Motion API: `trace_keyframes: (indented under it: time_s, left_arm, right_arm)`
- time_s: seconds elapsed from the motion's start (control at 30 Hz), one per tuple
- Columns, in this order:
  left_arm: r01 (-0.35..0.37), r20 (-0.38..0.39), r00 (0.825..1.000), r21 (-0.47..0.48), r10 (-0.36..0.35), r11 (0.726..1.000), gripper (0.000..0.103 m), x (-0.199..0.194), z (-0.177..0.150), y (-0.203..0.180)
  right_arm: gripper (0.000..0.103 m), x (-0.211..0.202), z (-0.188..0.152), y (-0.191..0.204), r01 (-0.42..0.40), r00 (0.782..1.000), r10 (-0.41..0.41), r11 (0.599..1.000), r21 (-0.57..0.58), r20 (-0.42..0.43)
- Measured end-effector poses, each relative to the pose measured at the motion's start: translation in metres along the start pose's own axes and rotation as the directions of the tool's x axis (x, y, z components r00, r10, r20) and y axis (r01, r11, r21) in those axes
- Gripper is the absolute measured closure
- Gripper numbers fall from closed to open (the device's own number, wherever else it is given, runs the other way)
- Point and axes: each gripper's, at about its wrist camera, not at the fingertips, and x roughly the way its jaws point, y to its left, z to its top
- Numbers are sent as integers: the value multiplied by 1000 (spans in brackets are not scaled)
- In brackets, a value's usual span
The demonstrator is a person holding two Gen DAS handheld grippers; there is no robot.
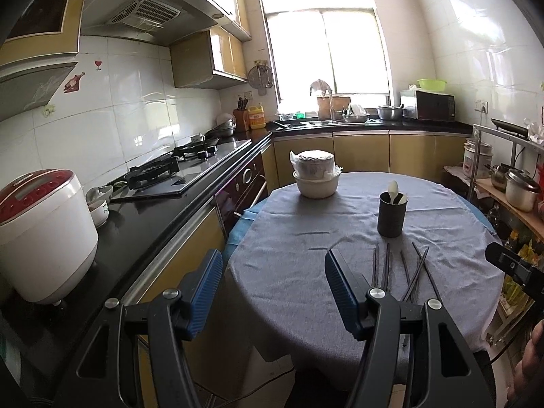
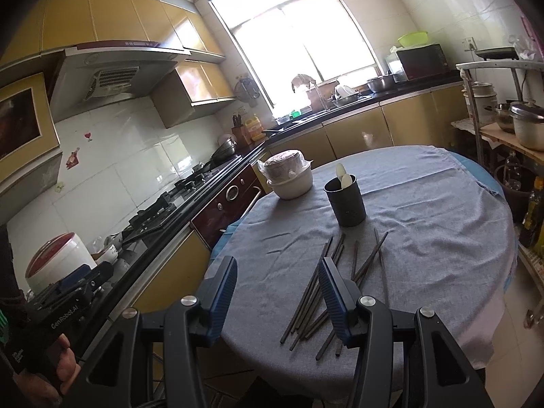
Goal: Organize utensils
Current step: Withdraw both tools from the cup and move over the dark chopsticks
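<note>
While daylight floods through the kitchen window (image 1: 323, 44), we hold both grippers low over the near edge of a round table (image 2: 442, 224) draped in a grey cloth, with a blue cover showing beneath its rim. Our left gripper (image 1: 272, 292) hangs with its blue-padded jaws apart and nothing between them, above bare cloth at the table's left side. Our right gripper (image 2: 278, 299) is likewise parted and empty, its right finger (image 2: 331, 297) poised over a loose scatter of dark chopsticks (image 2: 326, 292) lying flat and crisscrossed on the cloth. Just beyond the chopsticks stands a dark cylindrical holder (image 2: 345, 200), upright, with two pale spoons (image 2: 343, 176) leaning inside it. Farther back, toward the table's far left edge, sits a stack of white bowls (image 1: 316, 176), partly wrapped in clear plastic. Along the left wall runs a black countertop (image 1: 142, 217) with a gas hob (image 1: 163, 173) and a white rice cooker with a red lid (image 1: 44, 234), under a steel range hood (image 1: 146, 10) and yellow cabinets. A sink (image 1: 323, 120) and a microwave (image 1: 428, 103) sit below the window; a shelf with metal pots (image 1: 516, 183) stands at right. A hand (image 2: 64, 370) grips the left tool's handle.
</note>
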Motion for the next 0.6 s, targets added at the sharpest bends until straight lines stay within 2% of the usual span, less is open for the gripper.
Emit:
trace_keyframes:
  time_s: [0.5,0.6]
  left_arm:
    - [6,-12,1000,7,-6,1000,39,5,-6,-5]
    - [47,-39,998,2,-47,999,39,15,-7,-8]
  right_arm:
    - [50,-4,-6,-10,10,1000,-10,1000,14,2]
    - [50,-2,-5,-14,21,1000,-21,1000,13,-4]
